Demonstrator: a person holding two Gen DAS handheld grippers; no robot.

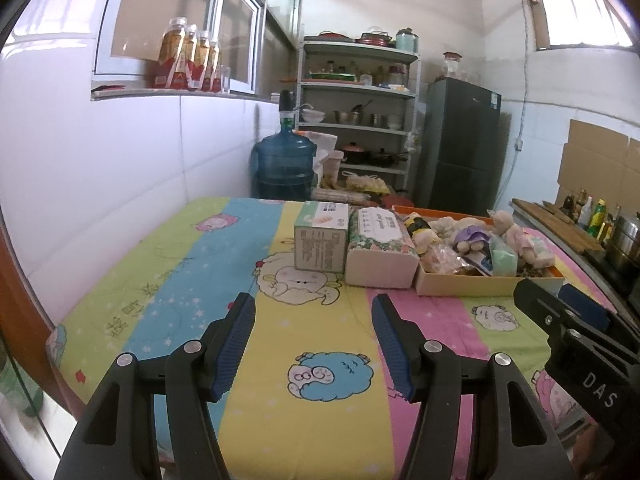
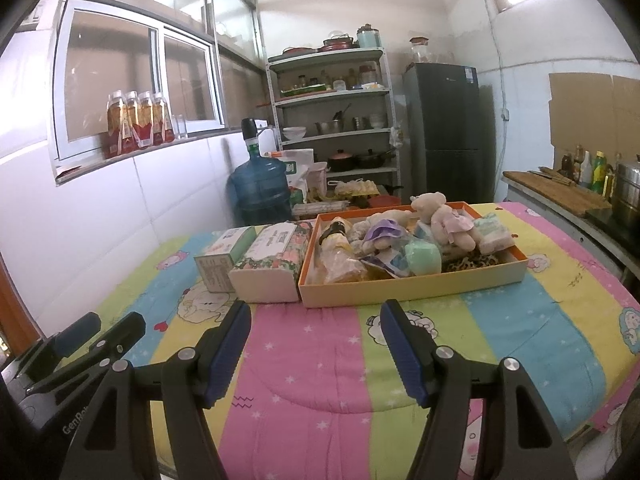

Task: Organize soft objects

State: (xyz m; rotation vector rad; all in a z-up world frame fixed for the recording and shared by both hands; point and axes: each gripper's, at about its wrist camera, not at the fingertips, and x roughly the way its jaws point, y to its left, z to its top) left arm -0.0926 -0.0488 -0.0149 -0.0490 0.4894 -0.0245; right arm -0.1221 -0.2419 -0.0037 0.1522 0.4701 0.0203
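Right wrist view shows us the soft toys (image 2: 404,240) heaped in the orange tray (image 2: 412,286) on the quilt-covered worktop (image 2: 320,360), a teddy bear (image 2: 444,216) on top; we judge them light, squashy and unbreakable, best pinched across a plump body, not a thin limb. Two tissue packs (image 2: 256,264) sit just left of the tray, while our right claw (image 2: 316,348) and left claw (image 1: 314,344) both hang open and empty, short of it.

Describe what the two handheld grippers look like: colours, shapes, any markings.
Both the left gripper and the right gripper are matte black with angular linkage arms, silver round pivot pins, and two fingers faced with ribbed blue pads. Seen side-on from the other camera, the right one shows white "DAS" lettering, the left one "GenRo...".
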